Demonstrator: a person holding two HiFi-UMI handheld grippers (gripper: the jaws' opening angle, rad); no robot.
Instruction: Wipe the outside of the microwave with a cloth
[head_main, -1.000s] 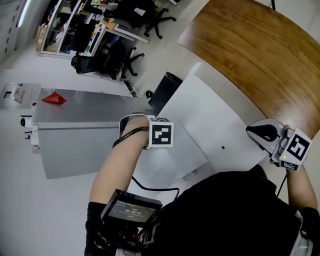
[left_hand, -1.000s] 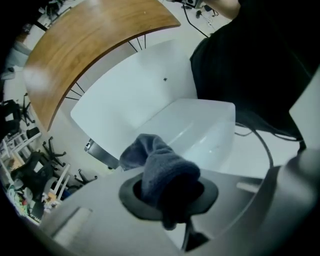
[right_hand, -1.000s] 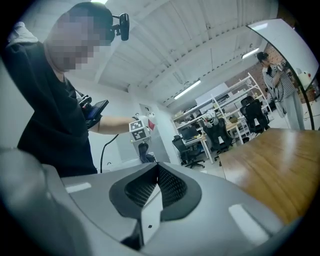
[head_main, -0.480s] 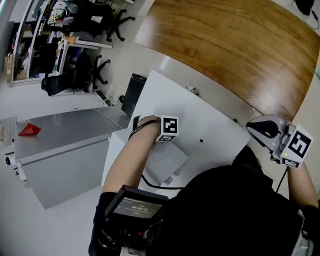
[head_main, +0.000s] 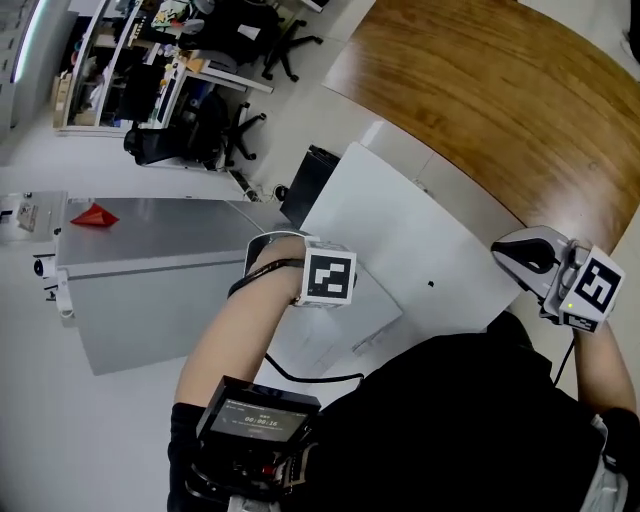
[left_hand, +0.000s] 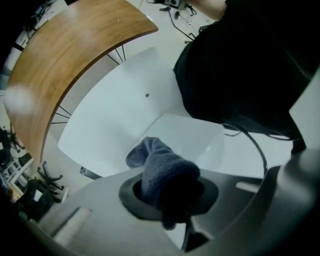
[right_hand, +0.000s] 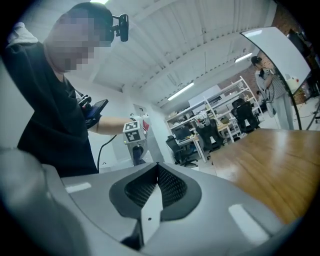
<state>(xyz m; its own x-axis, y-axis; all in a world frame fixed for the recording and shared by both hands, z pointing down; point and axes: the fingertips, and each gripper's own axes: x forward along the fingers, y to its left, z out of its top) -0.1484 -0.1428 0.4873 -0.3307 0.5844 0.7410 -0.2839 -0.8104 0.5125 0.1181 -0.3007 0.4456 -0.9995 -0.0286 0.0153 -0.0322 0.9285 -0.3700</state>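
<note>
The cloth (left_hand: 162, 170), a dark blue-grey wad, is gripped between the jaws of the left gripper (left_hand: 167, 192), with a short lobe left sticking out toward 11 o'clock in the left gripper view; behind it lies the white casing taken to be the microwave (head_main: 400, 230); whether the cloth touches that casing cannot be told. The right gripper (right_hand: 152, 192) is held well apart at 3 o'clock in the head view, its jaws closed together on nothing, over the edge of the wooden table (head_main: 500, 100).

Several faults may be expected. Only a small part of the cloth is presented ahead of the jaws; if it is pressed hard, the casing could be scraped by the jaw tips rather than wiped. The cloth is bunched, not spread; little surface would be covered per stroke, and the wad could be dragged out of the jaws by friction. The microwave is not steadied by the right gripper; it could be shifted by a firm sideways stroke. A black cable (head_main: 300, 378) is draped at 6 o'clock below the left forearm; it could be snagged on a long pass.
</note>
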